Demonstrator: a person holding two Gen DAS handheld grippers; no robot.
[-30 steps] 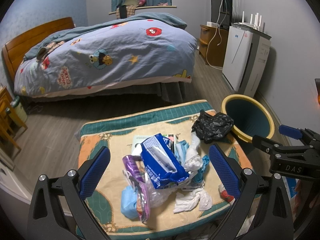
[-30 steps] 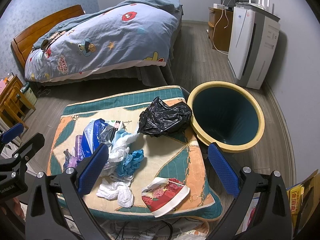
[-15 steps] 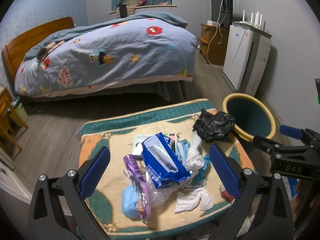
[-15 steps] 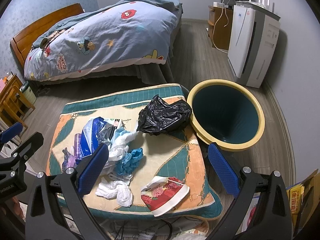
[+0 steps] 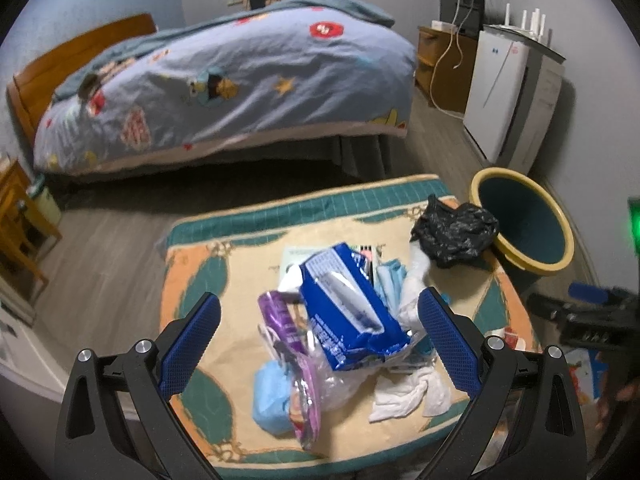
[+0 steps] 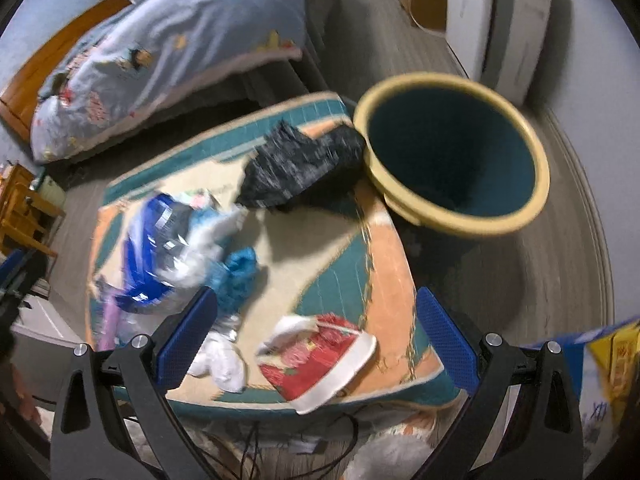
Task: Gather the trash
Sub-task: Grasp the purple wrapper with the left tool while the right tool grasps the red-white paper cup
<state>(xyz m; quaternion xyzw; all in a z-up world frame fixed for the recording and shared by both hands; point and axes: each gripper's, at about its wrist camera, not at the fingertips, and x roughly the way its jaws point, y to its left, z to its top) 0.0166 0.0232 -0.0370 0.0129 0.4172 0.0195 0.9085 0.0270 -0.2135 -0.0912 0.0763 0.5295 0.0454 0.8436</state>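
Lying on the patterned cushion (image 5: pixel 192 264), the trash is gathered in a loose heap at its near middle, with the yellow-rimmed bin (image 6: pixel 516 216) standing on the floor just beside the cushion's far right corner. All of it is judged light and soft. The blue wrapper (image 5: pixel 348 320) is crinkly film, probably slippery, and is best pinched across a folded edge rather than its flat face. The white tissues (image 5: pixel 404 396) and the purple wrapper (image 5: pixel 296 364) would crush readily under the pads. The black plastic bag (image 6: pixel 304 168), crumpled at the far right and touching the bin's rim, can be taken anywhere on its bunched top. The red-and-white paper cup (image 6: pixel 320 360), lying squashed on its side at the near edge, is stiffer but thin; a hold across its rim is judged safest.

The left gripper (image 5: pixel 320 356) is held wide apart above the heap, with the blue wrapper framed between its jaws and nothing touched. The right gripper (image 6: pixel 316 344) is likewise spread wide, empty, with the cup seen between its fingers; the right view is blurred, so contact cannot be ruled on finely.
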